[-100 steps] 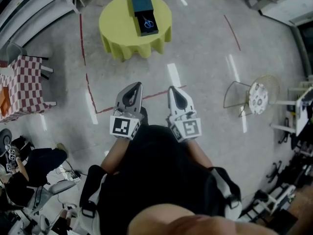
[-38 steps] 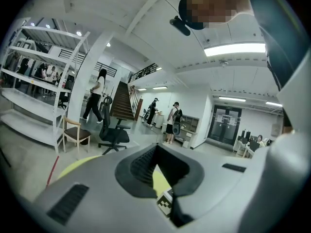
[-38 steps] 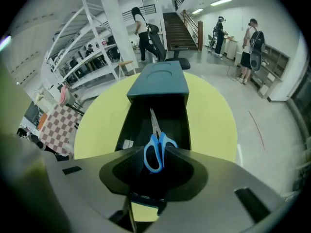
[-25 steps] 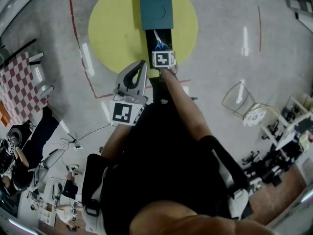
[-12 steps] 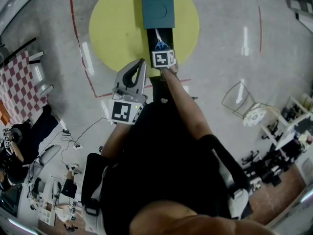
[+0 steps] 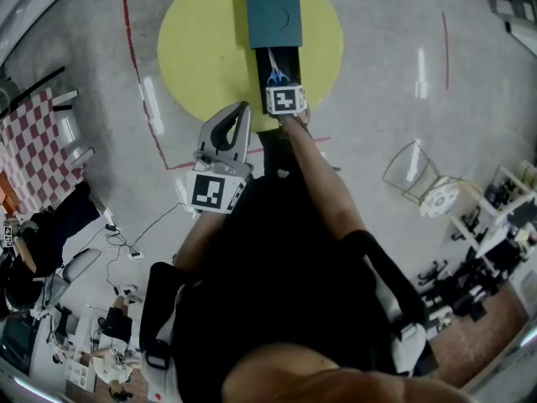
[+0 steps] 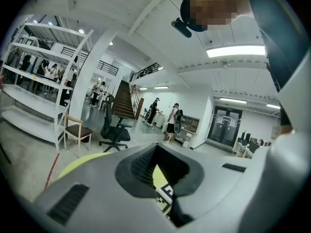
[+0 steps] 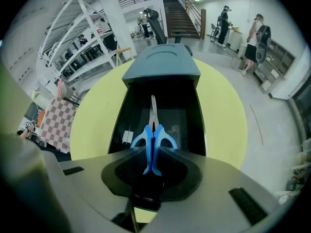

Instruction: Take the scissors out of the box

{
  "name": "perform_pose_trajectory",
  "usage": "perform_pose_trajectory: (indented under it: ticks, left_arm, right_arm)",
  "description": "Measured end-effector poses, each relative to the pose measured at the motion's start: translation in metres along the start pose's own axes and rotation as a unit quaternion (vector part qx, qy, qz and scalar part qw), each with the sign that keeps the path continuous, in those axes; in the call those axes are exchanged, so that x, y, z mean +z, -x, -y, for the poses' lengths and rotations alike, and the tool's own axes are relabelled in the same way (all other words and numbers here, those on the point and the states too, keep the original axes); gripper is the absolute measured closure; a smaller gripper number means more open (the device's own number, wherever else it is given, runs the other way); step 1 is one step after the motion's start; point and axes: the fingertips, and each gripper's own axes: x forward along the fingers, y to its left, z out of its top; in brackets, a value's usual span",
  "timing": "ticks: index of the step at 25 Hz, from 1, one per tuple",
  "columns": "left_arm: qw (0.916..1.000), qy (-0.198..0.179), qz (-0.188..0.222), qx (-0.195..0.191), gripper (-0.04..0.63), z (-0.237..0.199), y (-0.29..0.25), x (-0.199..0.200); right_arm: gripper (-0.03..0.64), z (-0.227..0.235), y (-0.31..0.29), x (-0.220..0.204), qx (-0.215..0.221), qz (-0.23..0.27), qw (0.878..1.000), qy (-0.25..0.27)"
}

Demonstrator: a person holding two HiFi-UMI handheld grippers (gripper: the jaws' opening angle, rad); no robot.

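A teal box (image 6: 273, 11) stands on the round yellow table (image 6: 201, 49) with its black drawer (image 6: 260, 67) pulled out toward me. Blue-handled scissors (image 8: 153, 140) lie flat in the drawer, blades pointing away; the scissors (image 6: 273, 74) also show in the head view. My right gripper (image 8: 153, 152) points steeply down over the handles. Its jaws are closing, and their tips touch the outer edges of the two handle loops. My left gripper (image 6: 244, 109) hangs shut and empty at the table's near edge, left of the drawer.
A red-and-white checkered table (image 6: 33, 141) stands at the far left. A wire stand with a white disc (image 6: 436, 196) is on the floor to the right. A red line (image 6: 134, 74) runs across the floor. A black office chair (image 7: 114, 130) stands beyond the table.
Four seconds ago I stood away from the table with both grippers held close. My right gripper now reaches into the drawer. Over the last second the view shifted only slightly.
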Motion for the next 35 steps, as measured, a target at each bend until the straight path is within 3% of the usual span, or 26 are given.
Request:
perform_pose_trajectory:
  ticks: [2, 5, 10, 14, 18, 22, 35]
  left_arm:
    - [1.0, -0.001, 0.003, -0.002, 0.598, 0.001, 0.003, 0.001]
    - [0.9999, -0.003, 0.008, -0.005, 0.598, 0.005, 0.009, 0.003]
    - [0.9998, -0.007, 0.014, -0.009, 0.598, 0.013, 0.023, 0.003]
    - [0.9996, -0.014, 0.024, -0.01, 0.598, 0.02, 0.039, 0.007]
    - [0.9992, -0.017, 0.034, -0.006, 0.599, 0.02, 0.062, 0.009]
    - [0.9987, -0.021, 0.046, -0.006, 0.598, 0.024, 0.091, 0.009]
    - [0.9945, -0.052, 0.085, -0.03, 0.598, 0.047, 0.188, 0.01]
  right_arm:
    - [0.54, -0.018, 0.001, -0.006, 0.042, -0.005, 0.999, -0.025]
    - [0.54, -0.004, 0.012, -0.009, 0.011, -0.001, 1.0, -0.021]
    - [0.54, -0.013, 0.021, -0.013, 0.034, 0.013, 0.999, -0.034]
    - [0.541, 0.011, 0.037, -0.012, -0.025, 0.039, 0.999, -0.016]
    - [0.54, -0.004, 0.049, -0.017, -0.003, 0.062, 0.998, -0.029]
    - [0.541, 0.006, 0.066, -0.01, -0.04, 0.124, 0.991, -0.006]
    - [0.54, -0.037, 0.155, -0.048, -0.058, 0.214, 0.975, -0.009]
